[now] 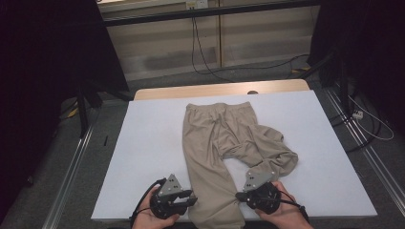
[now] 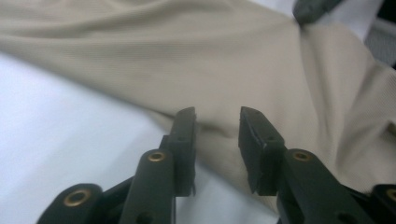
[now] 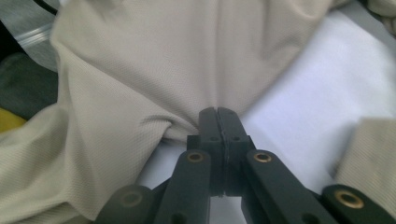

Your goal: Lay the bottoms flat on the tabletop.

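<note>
Two grippers sat at the near edge of the white table (image 1: 143, 143), one on each side of the long leg of the tan pants (image 1: 224, 143). In the left gripper view, the left gripper (image 2: 217, 122) had its jaws apart at the leg's edge, pinching nothing. In the right gripper view, the right gripper (image 3: 218, 122) was clamped on a fold of cloth. A pull now might bunch the leg, because one side was loose.
</note>
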`<state>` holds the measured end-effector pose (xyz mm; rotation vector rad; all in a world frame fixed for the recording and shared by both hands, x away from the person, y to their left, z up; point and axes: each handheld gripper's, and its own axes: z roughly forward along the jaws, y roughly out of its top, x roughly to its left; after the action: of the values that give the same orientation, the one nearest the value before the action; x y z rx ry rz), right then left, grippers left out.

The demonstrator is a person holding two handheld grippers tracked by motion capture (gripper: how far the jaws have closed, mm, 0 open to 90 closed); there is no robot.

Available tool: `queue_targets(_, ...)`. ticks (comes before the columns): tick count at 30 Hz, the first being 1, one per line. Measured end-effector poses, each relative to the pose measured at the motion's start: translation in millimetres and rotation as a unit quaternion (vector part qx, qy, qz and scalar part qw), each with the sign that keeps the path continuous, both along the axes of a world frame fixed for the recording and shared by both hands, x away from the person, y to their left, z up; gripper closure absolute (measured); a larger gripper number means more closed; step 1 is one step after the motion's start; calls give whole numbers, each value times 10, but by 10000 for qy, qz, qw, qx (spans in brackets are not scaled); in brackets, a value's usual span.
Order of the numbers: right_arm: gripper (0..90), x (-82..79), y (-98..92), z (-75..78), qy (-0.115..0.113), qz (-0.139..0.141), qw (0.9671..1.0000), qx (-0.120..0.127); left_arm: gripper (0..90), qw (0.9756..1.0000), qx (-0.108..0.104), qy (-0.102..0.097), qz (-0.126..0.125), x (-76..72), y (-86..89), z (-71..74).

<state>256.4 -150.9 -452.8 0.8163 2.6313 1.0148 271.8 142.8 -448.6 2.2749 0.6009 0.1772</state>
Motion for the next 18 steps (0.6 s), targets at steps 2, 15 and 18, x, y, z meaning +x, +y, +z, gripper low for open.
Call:
queue_targets(2, 802, -15, -20, 21, 0, 3, 10000, 59, 677, 9994, 309, -93, -109, -26, -91, -40)
queue_targets(15, 870, -163, 219, -36, 134, 536, 9981, 272, 900, 9978, 534, 367, 150, -138, 92, 28)
queue_targets(18, 900, -251, 227, -47, 237, 544, 9976, 368, 900, 9975, 532, 424, 193, -147, 107, 39)
